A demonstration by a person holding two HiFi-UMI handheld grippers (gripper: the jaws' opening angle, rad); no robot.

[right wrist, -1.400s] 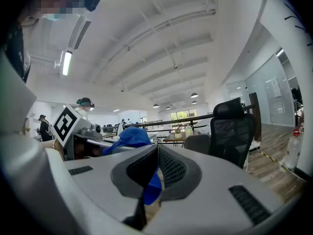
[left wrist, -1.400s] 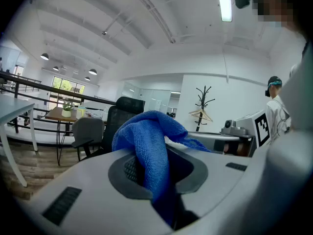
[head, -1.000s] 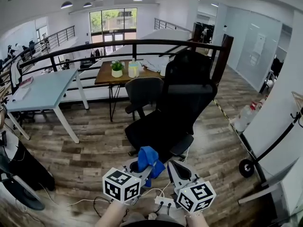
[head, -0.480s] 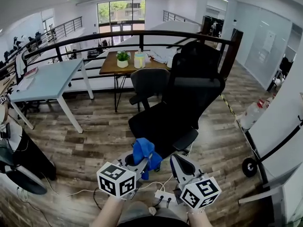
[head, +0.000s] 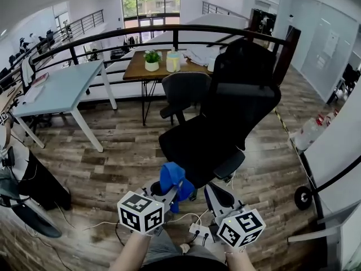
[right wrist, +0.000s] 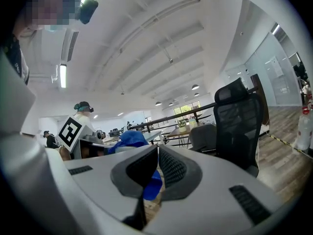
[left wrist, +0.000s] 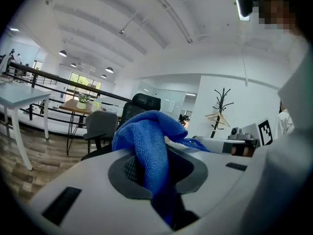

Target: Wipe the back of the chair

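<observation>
Short of the seat edge of the chair [head: 217, 143], my left gripper [head: 164, 192] clamps the blue cloth [head: 171, 176]; right gripper [head: 218, 197] closed, empty. I should reach the backrest [head: 248, 95], pressing cloth flat.

- My head view looks from above, forward and steeply down; the black chair [head: 234, 112] stands near the middle, and the left gripper [head: 165, 192] and right gripper [head: 215, 195] are at the bottom edge
- My left gripper view sits low behind its jaws, tilted up toward the ceiling, with the blue cloth [left wrist: 146, 141] very close
- My right gripper view looks along its jaws in the same way
- All three views share the chair
</observation>
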